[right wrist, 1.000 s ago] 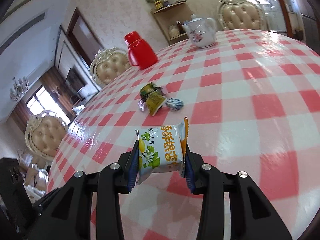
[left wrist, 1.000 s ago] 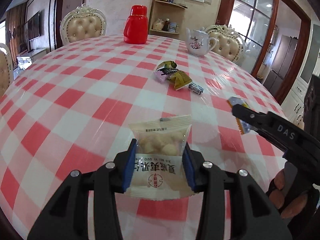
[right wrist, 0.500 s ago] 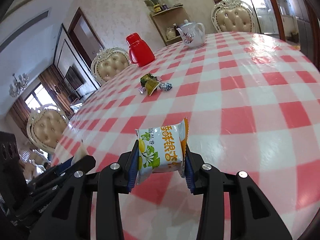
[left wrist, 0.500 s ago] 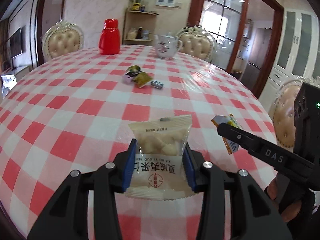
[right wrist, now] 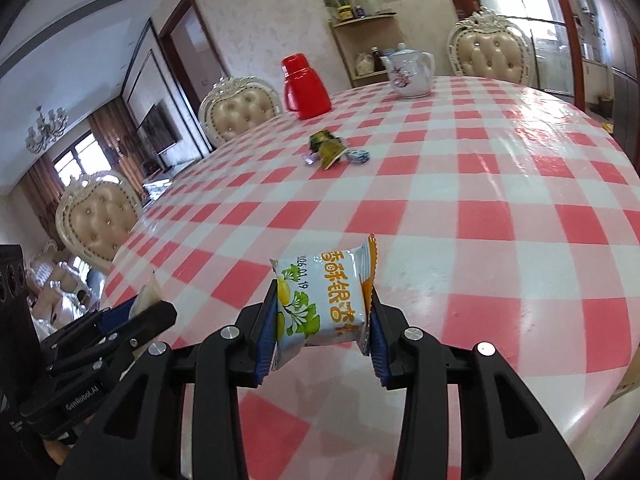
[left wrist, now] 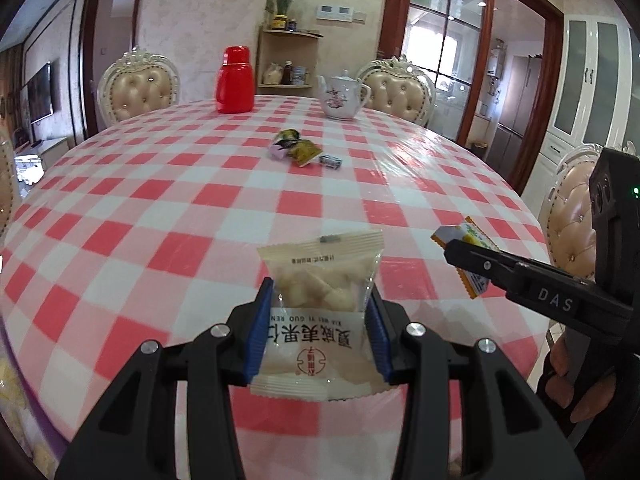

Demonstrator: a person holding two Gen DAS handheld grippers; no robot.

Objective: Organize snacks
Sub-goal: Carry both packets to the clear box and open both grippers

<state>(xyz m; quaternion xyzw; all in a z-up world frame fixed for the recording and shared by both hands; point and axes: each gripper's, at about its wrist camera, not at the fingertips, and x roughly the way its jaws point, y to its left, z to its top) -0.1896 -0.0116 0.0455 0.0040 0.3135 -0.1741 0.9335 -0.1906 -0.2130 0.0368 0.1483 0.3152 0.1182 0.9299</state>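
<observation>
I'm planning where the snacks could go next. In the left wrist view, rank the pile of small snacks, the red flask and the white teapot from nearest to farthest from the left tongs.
1. The pile of small snacks, mid-table, slightly right of centre.
2-3. The red flask, far edge on the left, and the white teapot, far edge on the right: too close to call.

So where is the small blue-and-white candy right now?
In the left wrist view, the blue-and-white candy lies mid-table, just right of the wrapped snack pile, nearer than the teapot.
</observation>
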